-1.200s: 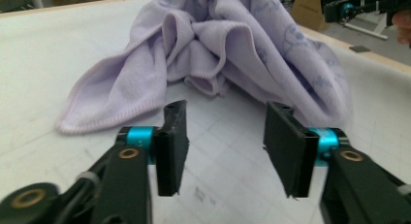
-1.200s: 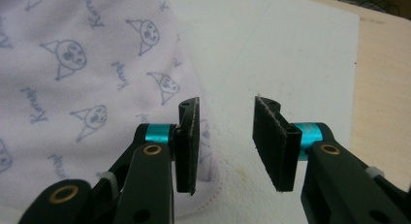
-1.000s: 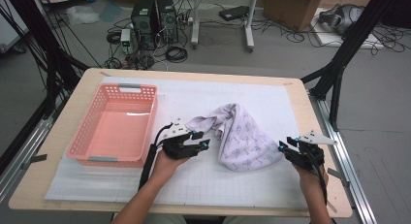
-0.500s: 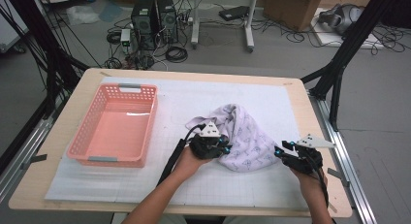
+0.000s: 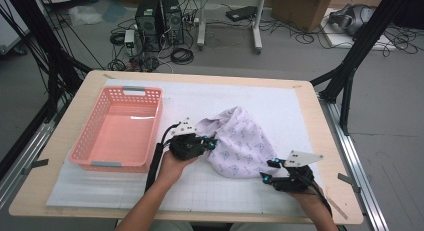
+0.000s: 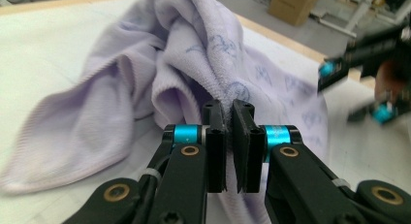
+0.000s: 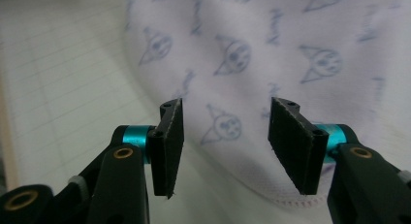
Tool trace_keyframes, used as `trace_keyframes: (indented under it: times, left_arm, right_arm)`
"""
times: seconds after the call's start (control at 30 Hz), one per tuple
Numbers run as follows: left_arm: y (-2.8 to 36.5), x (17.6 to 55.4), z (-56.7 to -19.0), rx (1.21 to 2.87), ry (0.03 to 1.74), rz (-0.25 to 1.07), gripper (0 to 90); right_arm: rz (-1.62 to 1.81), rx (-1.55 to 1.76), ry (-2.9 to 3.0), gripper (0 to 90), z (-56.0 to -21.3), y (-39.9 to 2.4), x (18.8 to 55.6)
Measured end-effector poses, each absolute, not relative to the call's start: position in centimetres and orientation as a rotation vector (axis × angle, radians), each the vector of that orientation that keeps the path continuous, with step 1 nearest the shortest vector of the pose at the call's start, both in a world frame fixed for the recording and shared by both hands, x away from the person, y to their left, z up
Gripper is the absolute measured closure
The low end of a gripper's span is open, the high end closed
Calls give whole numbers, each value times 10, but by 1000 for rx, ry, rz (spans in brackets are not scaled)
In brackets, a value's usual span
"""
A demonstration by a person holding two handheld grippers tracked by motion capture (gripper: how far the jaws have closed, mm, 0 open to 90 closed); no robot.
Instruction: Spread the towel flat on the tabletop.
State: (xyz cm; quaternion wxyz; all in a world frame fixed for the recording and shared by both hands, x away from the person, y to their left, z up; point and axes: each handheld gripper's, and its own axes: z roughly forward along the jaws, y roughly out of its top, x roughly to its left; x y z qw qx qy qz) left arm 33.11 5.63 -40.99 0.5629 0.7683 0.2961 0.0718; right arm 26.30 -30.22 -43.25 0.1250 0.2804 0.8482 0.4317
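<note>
1. Left tool (image 5: 209, 142): sitting just left of the high view's centre, forearm rising from the bottom edge and leaning right, hand wrapped round the body, jaws pointing right.
2. Clamping together on a fold of the lilac printed cloth (image 5: 240, 141); in the left tool view (image 6: 228, 136) pinching a ridge of fabric (image 6: 194, 69) between the pads.
3. Cloth: lying bunched on the white mat (image 5: 280, 106) of the counter (image 5: 80, 101), at the centre and slightly right in the high view.
4. Right tool (image 5: 267, 170): sitting in the lower right of the high view, forearm entering from the bottom right corner, jaws pointing left toward the cloth's lower edge.
5. Having just been opening, standing apart in the right tool view (image 7: 226, 146), hovering over the stitched hem (image 7: 291, 202), nothing pressed between the pads.
6. Pink basket (image 5: 95, 156): resting at left, well apart from the cloth.
</note>
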Motion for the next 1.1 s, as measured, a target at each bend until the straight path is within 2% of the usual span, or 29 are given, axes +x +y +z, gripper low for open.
trace_keyframes:
  times: [0.2,0.23,0.3,0.37,0.53,0.73,0.97,1.03,1.1]
  left_arm:
    - [72,326,-405,1786,710,193,843]
    - [75,325,-404,1778,713,202,843]
    - [81,323,-403,1764,714,216,843]
    - [85,323,-402,1755,711,223,843]
    - [86,329,-401,1714,712,253,843]
    - [73,354,-403,1651,765,304,842]
    - [50,383,-403,1695,823,404,835]
    - [46,385,-402,1669,840,455,764]
    - [47,388,-403,1643,883,433,593]
  right_arm:
    - [1170,720,2556,466,-450,-265,269]
    - [1175,721,2556,529,-450,-264,271]
    - [1174,696,2561,751,-449,-262,273]
    - [1132,641,2580,836,-446,-259,273]
    - [1286,664,2473,847,-417,-271,284]
    - [1362,867,2272,847,-385,-294,322]
    - [1250,1110,2166,847,-385,-307,380]
    - [1207,1162,2148,847,-389,-306,394]
    - [1166,1214,2123,847,-392,-307,404]
